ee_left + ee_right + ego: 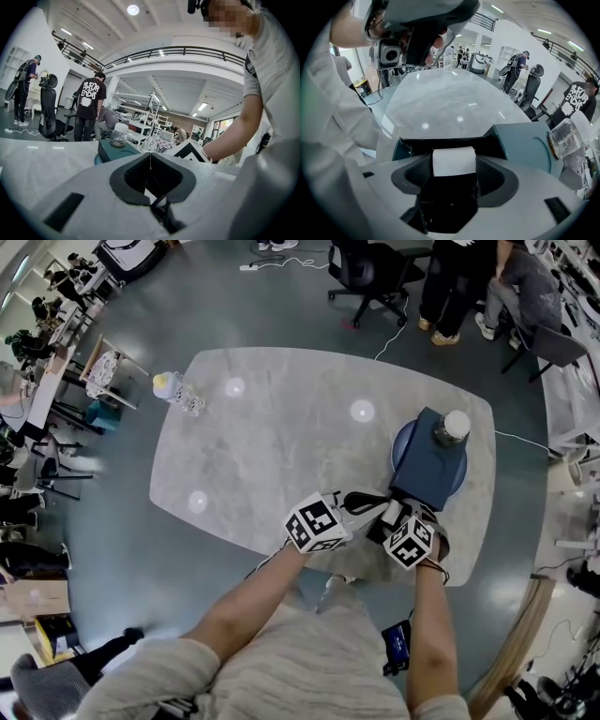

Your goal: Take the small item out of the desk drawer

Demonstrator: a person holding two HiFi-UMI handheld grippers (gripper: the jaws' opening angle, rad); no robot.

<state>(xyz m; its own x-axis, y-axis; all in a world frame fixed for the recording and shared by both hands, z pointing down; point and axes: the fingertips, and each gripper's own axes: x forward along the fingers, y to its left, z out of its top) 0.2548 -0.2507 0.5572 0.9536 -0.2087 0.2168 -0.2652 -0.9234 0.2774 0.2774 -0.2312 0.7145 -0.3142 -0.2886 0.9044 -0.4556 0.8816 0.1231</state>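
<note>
A dark teal drawer unit [424,463] stands on a round blue base at the table's right end, its drawer [408,145] pulled open toward me. In the right gripper view a small white block [453,161] lies between the jaws, just over the open drawer. My right gripper [454,165] has its jaws spread wide; the pads [417,174] flank the block without visibly pressing it. In the head view it [397,514] sits at the drawer's front. My left gripper [150,157] is shut with nothing between its jaws, and hovers beside the right one [368,501].
A clear jar with a white lid [454,427] stands on top of the drawer unit. A plastic bottle [177,393] stands at the marble table's [281,446] far left. People and office chairs are beyond the table's far side.
</note>
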